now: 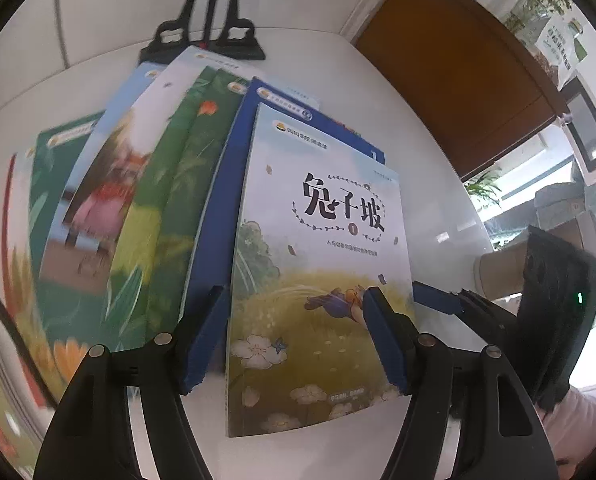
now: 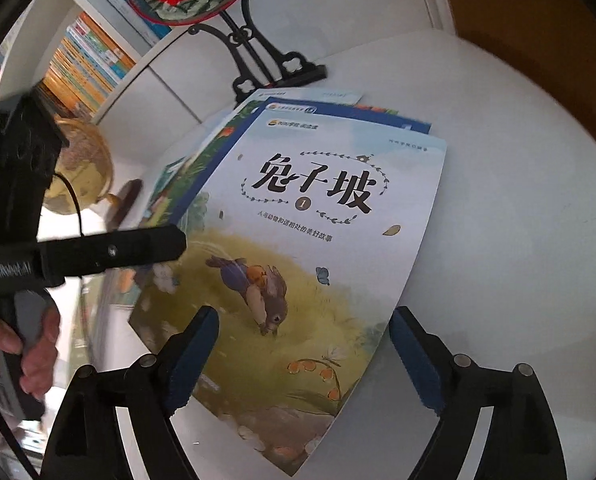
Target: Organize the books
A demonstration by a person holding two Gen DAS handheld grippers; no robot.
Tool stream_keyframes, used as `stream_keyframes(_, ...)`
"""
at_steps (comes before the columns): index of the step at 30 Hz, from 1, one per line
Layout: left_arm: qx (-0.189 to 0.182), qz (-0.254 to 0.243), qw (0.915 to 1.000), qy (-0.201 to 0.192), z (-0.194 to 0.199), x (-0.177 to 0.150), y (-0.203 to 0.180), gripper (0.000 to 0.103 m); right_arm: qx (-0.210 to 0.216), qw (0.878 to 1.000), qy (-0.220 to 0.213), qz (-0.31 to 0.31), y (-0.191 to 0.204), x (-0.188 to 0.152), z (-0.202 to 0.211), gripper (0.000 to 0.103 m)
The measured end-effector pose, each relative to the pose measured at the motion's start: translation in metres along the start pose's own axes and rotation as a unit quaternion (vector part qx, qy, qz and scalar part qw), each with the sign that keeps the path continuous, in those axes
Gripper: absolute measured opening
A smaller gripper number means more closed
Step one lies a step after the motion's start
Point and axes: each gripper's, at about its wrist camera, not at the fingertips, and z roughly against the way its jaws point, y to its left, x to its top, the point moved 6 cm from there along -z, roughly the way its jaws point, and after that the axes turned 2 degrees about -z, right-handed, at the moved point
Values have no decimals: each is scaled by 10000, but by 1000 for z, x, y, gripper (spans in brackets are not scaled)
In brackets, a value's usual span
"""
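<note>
A: Right tongs (image 2: 304, 354) wide, nothing pinched; the rabbit book (image 2: 298, 248) lies flat under them, its lower right edge running just inside my right pad. Left tongs (image 1: 293, 334) about half open, pads on either side of the same book's lower part, left pad over the blue book (image 1: 213, 248) below. Can't tell if they press.

B: Where's the rest?

A: Fanned stack (image 1: 137, 200) spreading from under the rabbit book toward 10 o'clock in the left view, on the white table (image 2: 498, 240). Black stand (image 2: 265, 68) at 12 o'clock.

B: So how do you square it?

A: My guess: left tongs steady the near end, right tongs nudge the free long edge toward 9 o'clock until covers line up. Push low on the edge; glossy covers will likely slide. Don't close on the cover, it'll buckle.
</note>
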Motion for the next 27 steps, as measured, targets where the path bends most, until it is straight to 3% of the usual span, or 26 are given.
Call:
stream_keyframes(4, -100, 430, 9988, -203, 19, -24, 16, 66, 328, 9993, 122, -161, 9, -2, -2, 87)
stream_keyframes(8, -82, 1007, 9940, -414, 37, -50, 43, 66, 444, 9985, 293, 106, 37, 0, -12, 87)
stream_keyframes(12, 180, 1685, 9853, -199, 34, -67, 73, 66, 450, 9967, 366, 563, 65, 2, -26, 87)
stream_keyframes(15, 49, 1726, 9847, -257, 35, -72, 75, 65, 401, 9962, 533, 561, 67, -2, -24, 86)
stream_keyframes(17, 301, 1641, 9860, -32, 30, -77, 72, 50, 416, 9965, 638, 338, 56, -10, -21, 87)
stream_keyframes(18, 416, 1623, 9858, 88, 27, -78, 72, 49, 454, 9968, 613, 242, 52, -12, -19, 86)
stream_keyframes(20, 203, 1607, 9868, 69, 27, -78, 65, 42, 539, 9968, 590, -35, 42, -16, -14, 87)
stream_keyframes(22, 100, 1560, 9877, 73, 25, -76, 59, 42, 692, 9953, 589, -330, 35, -20, -11, 87)
stream_keyframes(27, 182, 1283, 9912, 265, 13, -78, 43, 37, 861, 9909, 955, -402, 34, -32, -10, 82)
